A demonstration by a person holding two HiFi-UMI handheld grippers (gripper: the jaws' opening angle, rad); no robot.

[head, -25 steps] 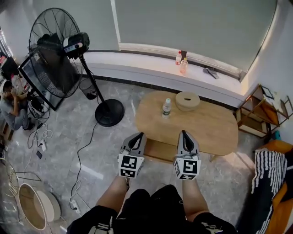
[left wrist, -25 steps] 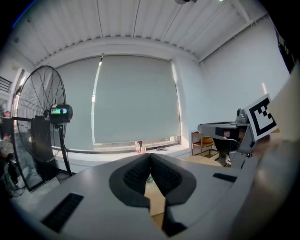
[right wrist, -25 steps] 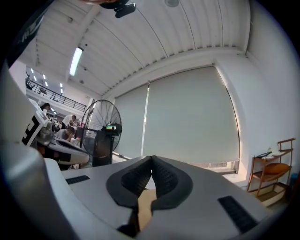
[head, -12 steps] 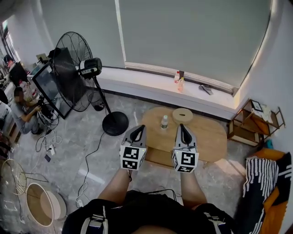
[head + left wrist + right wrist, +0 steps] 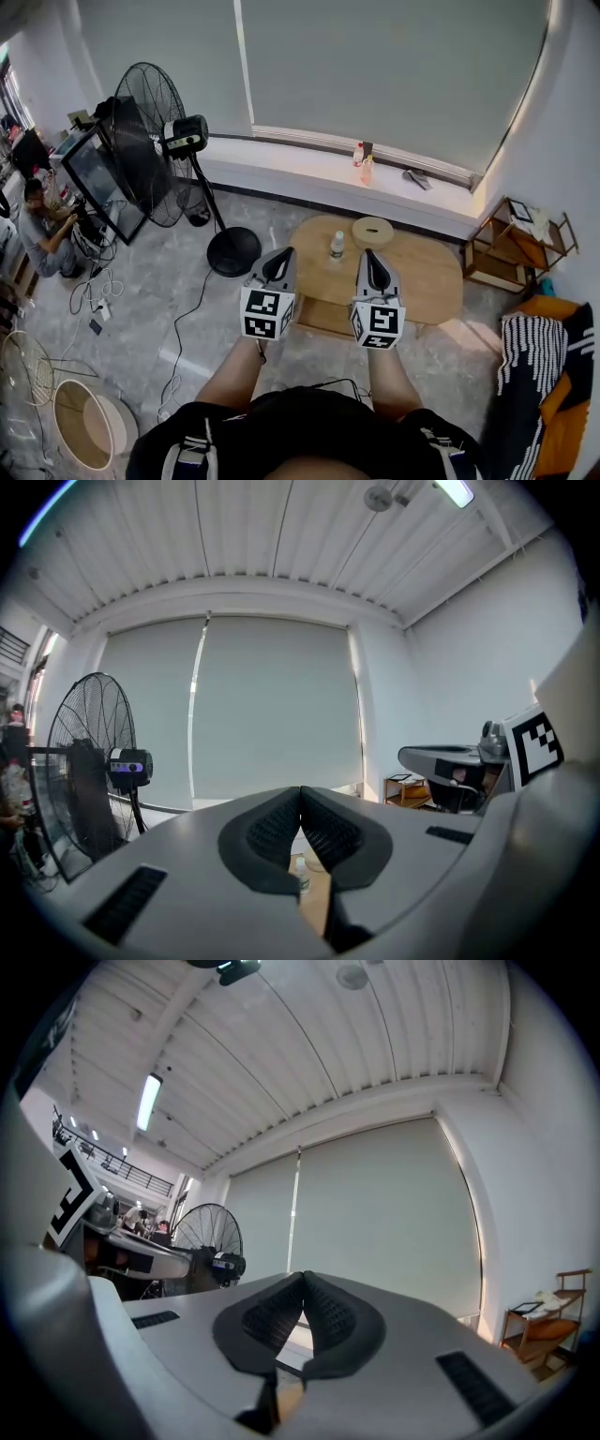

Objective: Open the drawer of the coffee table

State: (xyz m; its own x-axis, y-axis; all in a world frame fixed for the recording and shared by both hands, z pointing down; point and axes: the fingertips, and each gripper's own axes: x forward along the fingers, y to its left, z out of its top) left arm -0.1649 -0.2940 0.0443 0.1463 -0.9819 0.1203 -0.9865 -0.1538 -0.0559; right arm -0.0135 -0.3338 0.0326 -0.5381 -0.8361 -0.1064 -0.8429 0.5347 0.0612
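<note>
An oval wooden coffee table (image 5: 422, 277) stands on the grey floor ahead of me; its drawer front (image 5: 323, 317) faces me below the top. On it are a small water bottle (image 5: 337, 247) and a round wooden container (image 5: 372, 232). My left gripper (image 5: 281, 255) and right gripper (image 5: 368, 255) are held side by side high above the near edge of the table, both shut and empty. In the left gripper view the jaws (image 5: 301, 791) meet, with the bottle (image 5: 302, 876) seen small below them. In the right gripper view the jaws (image 5: 304, 1277) meet too, pointing at the window blinds.
A large standing fan (image 5: 155, 141) with its round base (image 5: 233, 251) stands left of the table. A window ledge (image 5: 309, 164) with bottles runs behind. A wooden shelf (image 5: 511, 246) is at the right, a striped cloth (image 5: 530, 366) at lower right. Cables and a person sit at the far left.
Both grippers have risen together, and the head view has lifted, so the table looks smaller and farther below. Both stayed shut.
</note>
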